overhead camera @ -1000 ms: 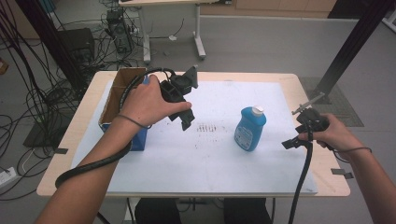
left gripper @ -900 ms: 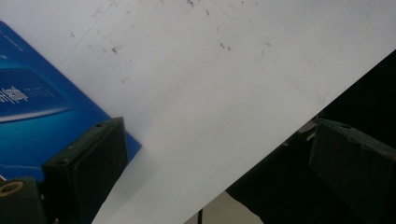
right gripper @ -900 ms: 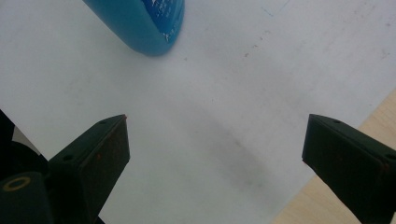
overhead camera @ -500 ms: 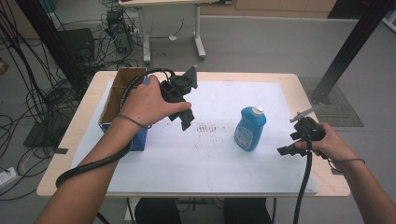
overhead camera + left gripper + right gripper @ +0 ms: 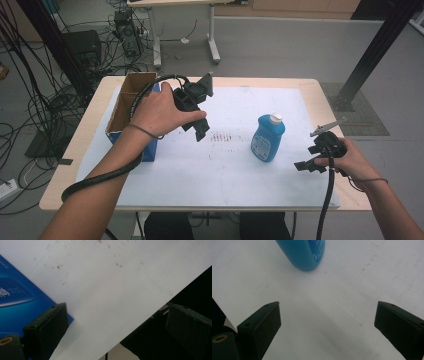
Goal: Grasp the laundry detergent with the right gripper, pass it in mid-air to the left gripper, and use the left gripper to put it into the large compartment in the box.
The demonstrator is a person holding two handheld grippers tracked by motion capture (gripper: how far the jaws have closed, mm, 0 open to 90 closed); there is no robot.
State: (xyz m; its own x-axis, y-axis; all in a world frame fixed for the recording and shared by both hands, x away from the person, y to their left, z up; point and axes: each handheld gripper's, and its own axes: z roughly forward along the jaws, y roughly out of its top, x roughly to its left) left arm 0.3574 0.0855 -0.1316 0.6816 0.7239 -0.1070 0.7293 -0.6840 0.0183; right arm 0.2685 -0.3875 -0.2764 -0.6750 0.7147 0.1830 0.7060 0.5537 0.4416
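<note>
Since the earlier frames the right gripper (image 5: 306,164) has sunk from beside the blue bottle's (image 5: 267,138) shoulder to a lower spot nearer the table's front edge, while the left gripper (image 5: 198,116) has stayed where it was; the bottle has not shifted. That bottle stands upright with its white cap (image 5: 275,119) on, out on the white sheet (image 5: 220,170), and it serves as the landmark; the right gripper sits just to its right and nearer the person, apart from it, jaws spread wide and empty, aimed at the bottle's base (image 5: 304,255) across bare sheet in the right gripper view. To the bottle's left, past a patch of dark scuff marks (image 5: 223,136), the left gripper hangs above the sheet with its jaws likewise parted on nothing; beside it in the left gripper view shows a blue box wall (image 5: 17,297). As a judgement, the work is at its start: the reach for the bottle is under way, nothing is grasped or lifted yet. Farther left of the bottle stands the open cardboard box (image 5: 126,102); its inside is largely hidden by the hand (image 5: 159,112), so I cannot tell its contents.
</note>
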